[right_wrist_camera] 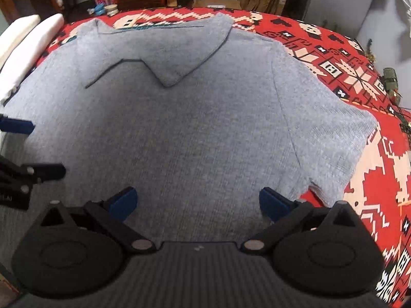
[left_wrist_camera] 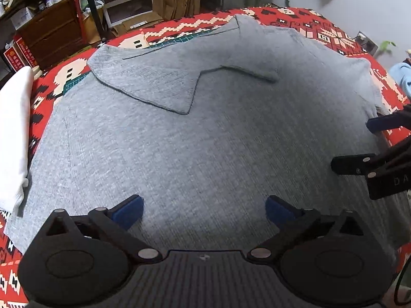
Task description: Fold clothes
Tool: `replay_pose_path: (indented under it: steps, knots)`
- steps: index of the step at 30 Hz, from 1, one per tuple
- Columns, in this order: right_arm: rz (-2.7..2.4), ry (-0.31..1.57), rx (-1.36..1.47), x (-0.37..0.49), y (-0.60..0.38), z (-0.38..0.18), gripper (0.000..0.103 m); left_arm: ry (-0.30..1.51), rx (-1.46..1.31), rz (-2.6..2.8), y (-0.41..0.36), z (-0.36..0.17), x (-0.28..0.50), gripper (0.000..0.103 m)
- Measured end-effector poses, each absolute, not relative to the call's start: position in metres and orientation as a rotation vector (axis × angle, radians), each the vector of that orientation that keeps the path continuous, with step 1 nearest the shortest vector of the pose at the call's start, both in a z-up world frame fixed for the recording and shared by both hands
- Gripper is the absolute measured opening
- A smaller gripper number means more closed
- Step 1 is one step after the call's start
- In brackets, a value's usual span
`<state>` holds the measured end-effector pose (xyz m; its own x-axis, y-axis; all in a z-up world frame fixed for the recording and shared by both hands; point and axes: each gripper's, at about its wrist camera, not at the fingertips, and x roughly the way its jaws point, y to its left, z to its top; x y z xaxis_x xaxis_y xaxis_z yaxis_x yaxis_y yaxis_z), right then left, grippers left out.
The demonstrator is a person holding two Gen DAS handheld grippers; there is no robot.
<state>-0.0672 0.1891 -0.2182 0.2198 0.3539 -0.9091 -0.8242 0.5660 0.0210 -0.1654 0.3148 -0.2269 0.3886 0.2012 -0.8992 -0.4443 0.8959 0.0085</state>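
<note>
Grey knit polo shirt (left_wrist_camera: 205, 133) is lying spread flat, collar (left_wrist_camera: 164, 87) away from the cameras, on a surface draped in a red patterned cloth (right_wrist_camera: 359, 59), probably laid out for folding. Left gripper (left_wrist_camera: 204, 211) and right gripper (right_wrist_camera: 197, 204) are hovering over it, jaws standing wide, gripping nothing. A folded white garment (left_wrist_camera: 12, 133) is lying alongside. The shirt's hem is sitting hidden beneath the grippers.

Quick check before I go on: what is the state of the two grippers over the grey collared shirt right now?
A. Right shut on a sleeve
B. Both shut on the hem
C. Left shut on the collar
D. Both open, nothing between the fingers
D: the left gripper and the right gripper both have their fingers spread wide above the flat grey collared shirt, pinching no fabric.
</note>
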Motion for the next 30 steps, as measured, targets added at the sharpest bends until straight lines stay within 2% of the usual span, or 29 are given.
replay_pose_path:
  steps: [13,15,17,19,21,22,23,24,26,27,30]
  knots:
    - [0.848,1.143,-0.581,-0.057,0.207,-0.219,0.103,1.192,-0.233,0.357,0.321,-0.223,-0.154,0.102]
    - [0.827,1.185,-0.599,-0.054,0.213,-0.218,0.103,1.207,-0.238,0.348,0.326,-0.219,-0.153,0.090]
    - [0.809,1.239,-0.609,-0.048,0.219,-0.216,0.103,1.199,-0.265,0.356,0.334,-0.210,-0.154,0.071]
    - [0.812,1.258,-0.584,-0.042,0.223,-0.207,0.102,1.164,-0.317,0.370,0.348,-0.198,-0.154,0.066]
    - [0.822,1.215,-0.538,-0.036,0.228,-0.191,0.102,1.107,-0.372,0.394,0.366,-0.185,-0.154,0.056]
    - [0.825,1.190,-0.514,-0.033,0.232,-0.182,0.101,1.083,-0.390,0.410,0.377,-0.180,-0.153,0.043]
    - [0.830,1.166,-0.492,-0.030,0.236,-0.174,0.096,1.061,-0.406,0.428,0.390,-0.177,-0.150,0.031]
    - [0.838,1.144,-0.476,-0.026,0.242,-0.168,0.092,1.043,-0.419,0.447,0.403,-0.174,-0.148,0.026]
    - [0.850,1.120,-0.448,-0.018,0.257,-0.160,0.075,1.026,-0.432,0.486,0.431,-0.174,-0.143,0.011]
    - [0.856,1.115,-0.432,-0.015,0.265,-0.158,0.066,1.017,-0.435,0.500,0.444,-0.176,-0.141,0.009]
    - [0.880,1.119,-0.390,-0.005,0.290,-0.158,0.047,0.992,-0.471,0.542,0.485,-0.186,-0.135,0.005]
